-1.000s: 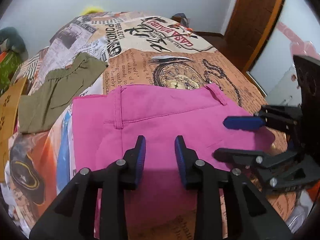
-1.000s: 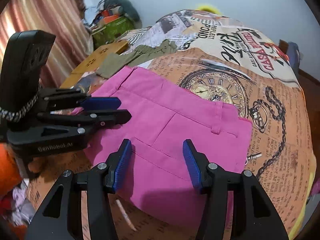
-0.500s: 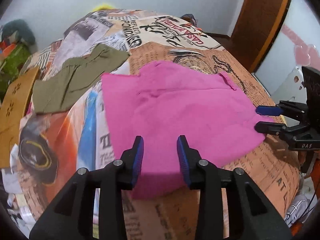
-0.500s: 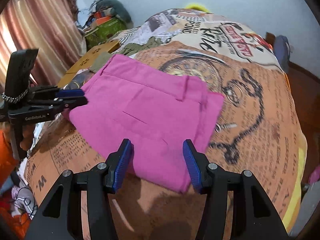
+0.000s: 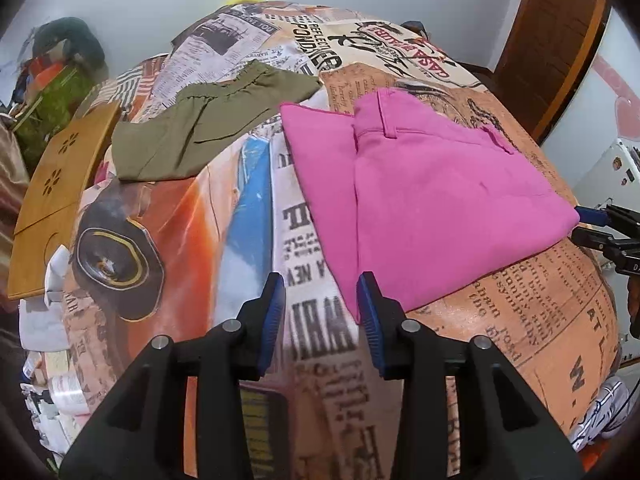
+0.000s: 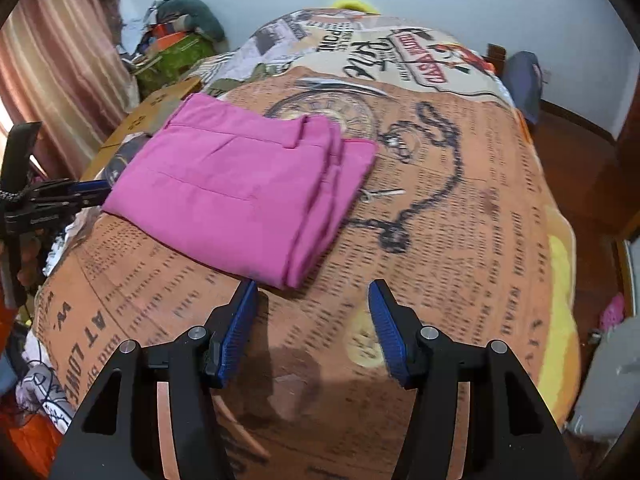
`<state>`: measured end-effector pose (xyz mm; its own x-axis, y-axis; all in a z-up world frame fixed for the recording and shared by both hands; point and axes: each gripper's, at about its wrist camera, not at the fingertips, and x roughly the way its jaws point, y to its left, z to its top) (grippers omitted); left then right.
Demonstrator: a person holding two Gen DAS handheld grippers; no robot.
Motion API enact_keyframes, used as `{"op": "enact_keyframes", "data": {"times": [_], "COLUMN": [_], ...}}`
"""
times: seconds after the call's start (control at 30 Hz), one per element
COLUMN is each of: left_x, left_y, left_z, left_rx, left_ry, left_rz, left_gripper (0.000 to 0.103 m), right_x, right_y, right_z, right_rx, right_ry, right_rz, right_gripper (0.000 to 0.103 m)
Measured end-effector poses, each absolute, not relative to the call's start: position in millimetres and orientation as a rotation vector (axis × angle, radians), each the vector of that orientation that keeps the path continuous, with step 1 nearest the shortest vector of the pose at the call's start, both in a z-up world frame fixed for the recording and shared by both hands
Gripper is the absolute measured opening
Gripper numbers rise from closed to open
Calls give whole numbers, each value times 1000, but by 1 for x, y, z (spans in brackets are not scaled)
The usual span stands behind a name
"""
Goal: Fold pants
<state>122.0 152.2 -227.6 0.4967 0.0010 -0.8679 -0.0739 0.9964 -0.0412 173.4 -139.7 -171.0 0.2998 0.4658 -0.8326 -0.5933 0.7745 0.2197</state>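
Step, as judged: fold looks finished, release under way.

Left tongs (image 5: 320, 300): jaws opening, nothing between them; near corner of pink pants (image 5: 420, 208) just ahead, right of gap, not gripped.

Right tongs (image 6: 312, 304): jaws opening, wider, empty; pants (image 6: 240, 200) ahead-left, stacked layers at near edge.

Next move, as judged: square up bundle or go for olive garment (image 5: 208, 128), ahead-left of left tongs.

Surface: bed under newsprint-pattern bedspread (image 6: 460, 200). Wooden board (image 5: 60, 184) far left; curtain (image 6: 60, 60), wooden door (image 5: 560, 40) at margins.
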Motion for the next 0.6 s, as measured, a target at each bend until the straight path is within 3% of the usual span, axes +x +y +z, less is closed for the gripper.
{"op": "enact_keyframes", "data": {"times": [0.13, 0.3, 0.53, 0.6], "left_x": [128, 149, 181, 186], "left_y": [159, 154, 146, 146], "left_z": [-216, -209, -222, -225], "left_rx": [-98, -121, -188, -193], "left_ry": [1030, 1011, 1038, 1036], "left_rz": [49, 20, -33, -32], "left_gripper": [40, 54, 61, 67], "right_x": [182, 197, 216, 220], "right_y": [-145, -133, -106, -104], "right_z": [-163, -158, -181, -186], "right_rx": [-111, -65, -41, -29], "right_ry": [1026, 1000, 1051, 1066], "right_rz": [688, 707, 737, 742], "right_gripper": [55, 55, 55, 56]}}
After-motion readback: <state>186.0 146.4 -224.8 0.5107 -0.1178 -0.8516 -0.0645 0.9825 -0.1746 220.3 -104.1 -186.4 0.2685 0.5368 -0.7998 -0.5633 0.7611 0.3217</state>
